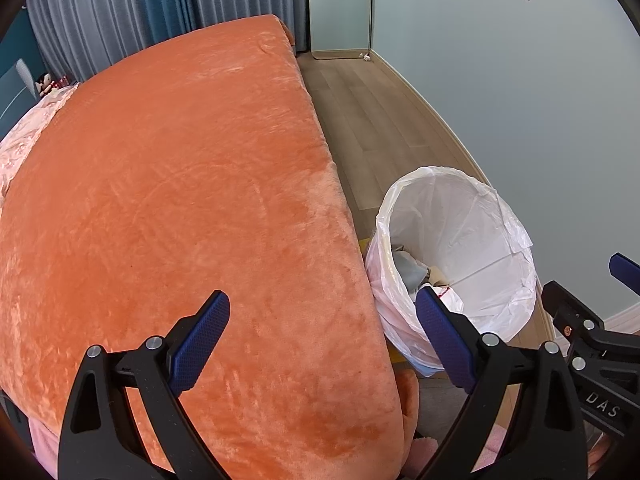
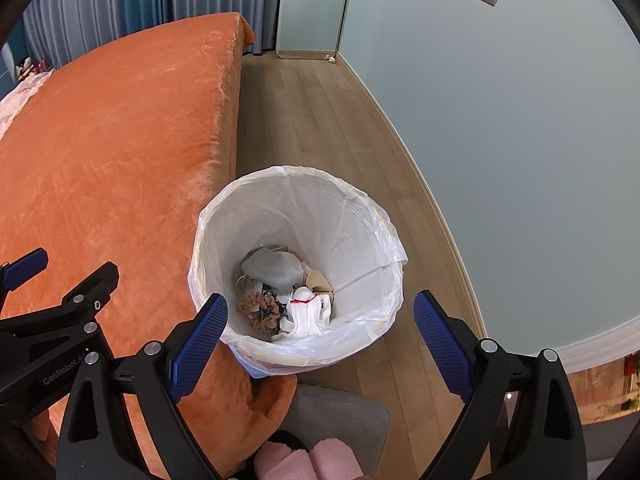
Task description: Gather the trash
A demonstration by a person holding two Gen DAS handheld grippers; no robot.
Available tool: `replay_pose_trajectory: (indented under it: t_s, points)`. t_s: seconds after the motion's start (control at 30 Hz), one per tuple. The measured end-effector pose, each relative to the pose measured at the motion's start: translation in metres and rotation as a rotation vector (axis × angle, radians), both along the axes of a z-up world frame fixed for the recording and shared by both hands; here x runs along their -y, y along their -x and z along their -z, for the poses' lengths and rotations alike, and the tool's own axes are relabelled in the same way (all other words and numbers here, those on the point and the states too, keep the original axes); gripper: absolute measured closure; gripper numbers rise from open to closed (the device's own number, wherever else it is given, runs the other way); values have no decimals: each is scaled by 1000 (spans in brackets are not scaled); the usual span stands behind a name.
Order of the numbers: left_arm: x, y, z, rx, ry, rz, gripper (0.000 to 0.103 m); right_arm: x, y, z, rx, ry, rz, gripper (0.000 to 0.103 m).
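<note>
A bin lined with a white plastic bag (image 2: 352,216) stands on the wood floor beside the bed. At its bottom lies trash (image 2: 288,292): white socks, a brown scrunchie, grey and beige cloth. My right gripper (image 2: 320,340) hovers open above the bin's near rim, holding nothing. My left gripper (image 1: 322,338) is open over the near corner of the orange blanket (image 1: 180,200), with nothing between its fingers. In the left wrist view the bin (image 1: 472,216) sits to the right, and the right gripper's fingers (image 1: 624,270) show at the far right edge.
The bed with the orange blanket (image 2: 112,140) fills the left side. A pink quilt (image 1: 24,136) lies at its far end. Wood floor (image 2: 312,120) runs along a pale wall (image 2: 500,120) to a door. Pink slippers (image 2: 304,460) and a grey mat (image 2: 340,416) lie below.
</note>
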State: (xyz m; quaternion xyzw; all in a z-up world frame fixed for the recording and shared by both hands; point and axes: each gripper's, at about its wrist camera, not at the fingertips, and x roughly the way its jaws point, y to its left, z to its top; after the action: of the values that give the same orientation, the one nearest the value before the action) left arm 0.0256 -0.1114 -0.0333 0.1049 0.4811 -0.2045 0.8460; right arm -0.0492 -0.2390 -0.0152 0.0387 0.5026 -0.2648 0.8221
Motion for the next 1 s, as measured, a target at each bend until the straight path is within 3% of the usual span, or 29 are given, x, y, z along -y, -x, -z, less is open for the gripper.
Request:
replay_pose_trajectory:
  t_s: [1.0]
  points:
    - [-2, 0, 0, -10, -4, 10, 14, 1, 1, 0, -1, 2, 1, 13]
